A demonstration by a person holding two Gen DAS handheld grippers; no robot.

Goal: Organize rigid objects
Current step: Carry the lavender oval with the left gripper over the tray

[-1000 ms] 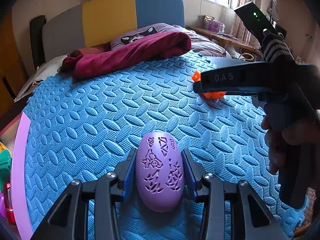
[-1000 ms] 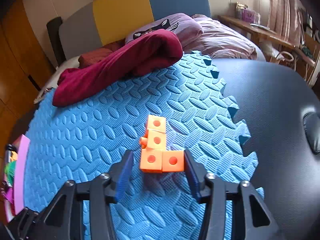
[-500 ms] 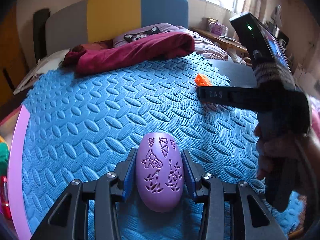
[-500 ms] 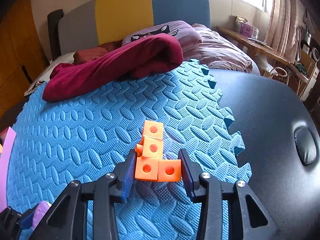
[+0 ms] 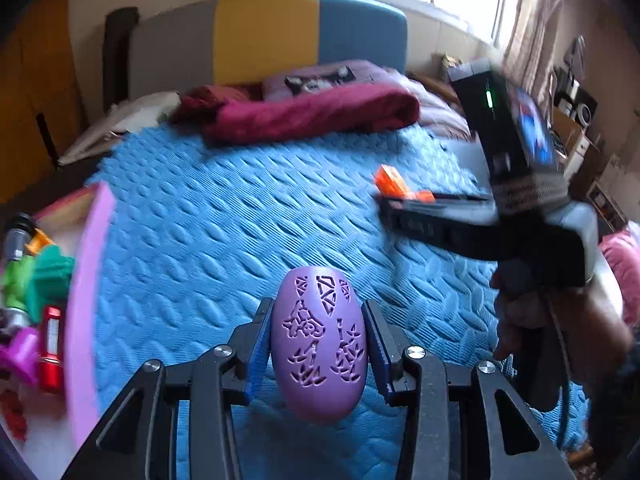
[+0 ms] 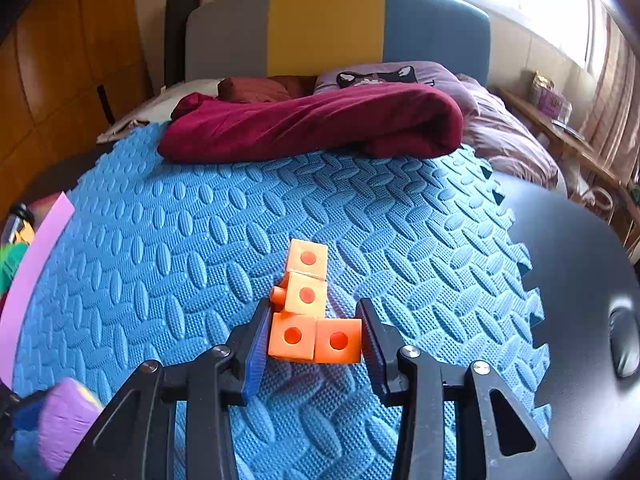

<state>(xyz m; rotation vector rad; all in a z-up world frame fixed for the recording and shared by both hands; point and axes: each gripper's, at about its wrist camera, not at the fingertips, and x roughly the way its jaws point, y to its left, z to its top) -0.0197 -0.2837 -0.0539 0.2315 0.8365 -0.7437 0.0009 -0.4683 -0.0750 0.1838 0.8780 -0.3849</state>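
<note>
A purple egg (image 5: 318, 340) with cut-out patterns sits between the blue pads of my left gripper (image 5: 318, 306), which is shut on it above the blue foam mat (image 5: 200, 220). My right gripper (image 6: 314, 308) is shut on an orange piece of linked cubes (image 6: 316, 340): both pads press the two near cubes, and two more cubes stick out ahead. In the left wrist view the orange piece (image 5: 390, 182) shows blurred at the tip of the right gripper, held by a hand (image 5: 560, 320). The egg (image 6: 66, 420) also appears at the lower left of the right wrist view.
A pink-rimmed box (image 5: 86, 280) with several colourful toys (image 5: 44, 280) stands at the mat's left edge. A maroon blanket (image 6: 312, 124) lies across the far end, before a pillow and headboard. Right of the mat is a bare black tabletop (image 6: 580, 280).
The right jaws have closed from around the orange cubes onto them. My left gripper, still holding the egg, has swung left, bringing the toy box into view.
</note>
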